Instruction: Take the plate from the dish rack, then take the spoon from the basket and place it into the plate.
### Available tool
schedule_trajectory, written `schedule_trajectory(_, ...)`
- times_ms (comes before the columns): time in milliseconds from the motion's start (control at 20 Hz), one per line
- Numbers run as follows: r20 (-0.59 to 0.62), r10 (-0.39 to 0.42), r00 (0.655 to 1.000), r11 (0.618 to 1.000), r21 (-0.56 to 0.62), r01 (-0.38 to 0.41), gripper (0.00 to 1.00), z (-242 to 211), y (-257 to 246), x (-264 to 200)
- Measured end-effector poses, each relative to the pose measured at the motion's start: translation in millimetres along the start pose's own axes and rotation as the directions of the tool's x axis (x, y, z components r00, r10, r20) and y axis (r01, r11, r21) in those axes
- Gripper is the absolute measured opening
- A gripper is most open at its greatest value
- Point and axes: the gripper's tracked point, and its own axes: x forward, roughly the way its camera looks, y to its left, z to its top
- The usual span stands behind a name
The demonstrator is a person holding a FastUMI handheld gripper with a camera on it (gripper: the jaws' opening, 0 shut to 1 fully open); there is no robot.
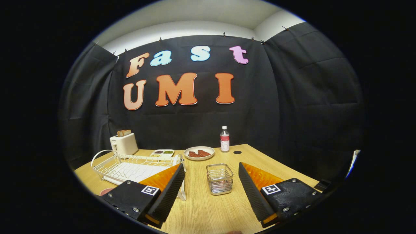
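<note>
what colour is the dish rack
White wire, seen in the gripper view: the dish rack sits just beyond the open gripper.

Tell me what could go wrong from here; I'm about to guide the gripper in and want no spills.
The open gripper has the wire basket just ahead between its fingers, and the light basket may slide or tip if a finger bumps it. The dish rack sits right against one finger, so swinging that way could snag its wires. The bottle and the plate of food stand beyond the basket; overreaching might knock them.
</note>
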Motion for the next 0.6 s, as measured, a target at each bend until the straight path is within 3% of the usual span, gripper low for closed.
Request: schedule_trajectory(600, 0.005, -0.012, 1.0, 1.0, 0.007, 0.012, 0.99, -3.2, -5.5, 14.6)
